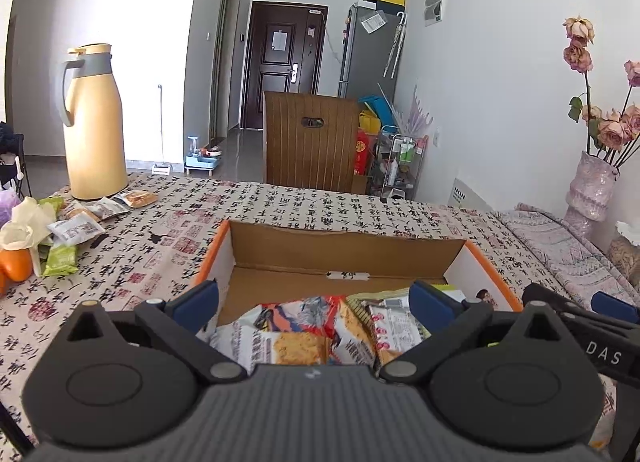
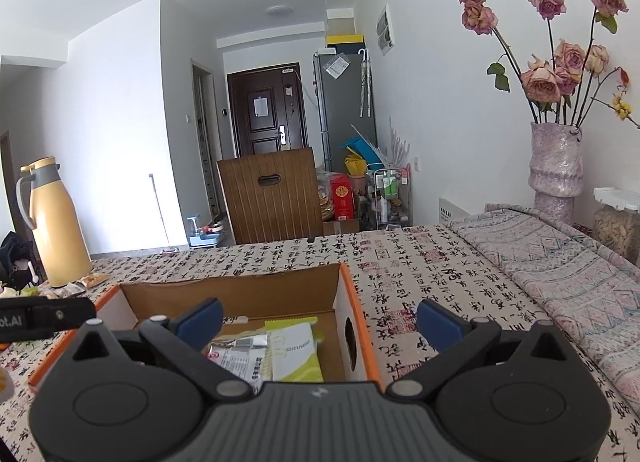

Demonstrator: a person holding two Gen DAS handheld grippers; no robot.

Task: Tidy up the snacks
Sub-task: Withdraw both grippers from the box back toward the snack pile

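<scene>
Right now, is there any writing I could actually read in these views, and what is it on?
"DAS": white letters on the black body of the right hand-held gripper.
"ot.AI": cut-off white letters on the left hand-held gripper's black body.
"2025/12/25": appears printed on the green-and-white snack packet; digits small, so uncertain.
Tablecloth: calligraphy characters, not legible to me.
Other snack packets: print too small.

We see our left gripper (image 1: 316, 296) as a matte black frame with a ribbed dark grey centre block bearing a small pale logo. Two round black housings flank it, each topped by a triangular cut-out. Silver pivot pins join the black linkage arms, which end in blue pads (image 1: 202, 298). Our right gripper (image 2: 320, 322) is built the same: black housings, grey ribbed block, silver pins, blue pads (image 2: 438, 326). White lettering marks its black side.
</scene>
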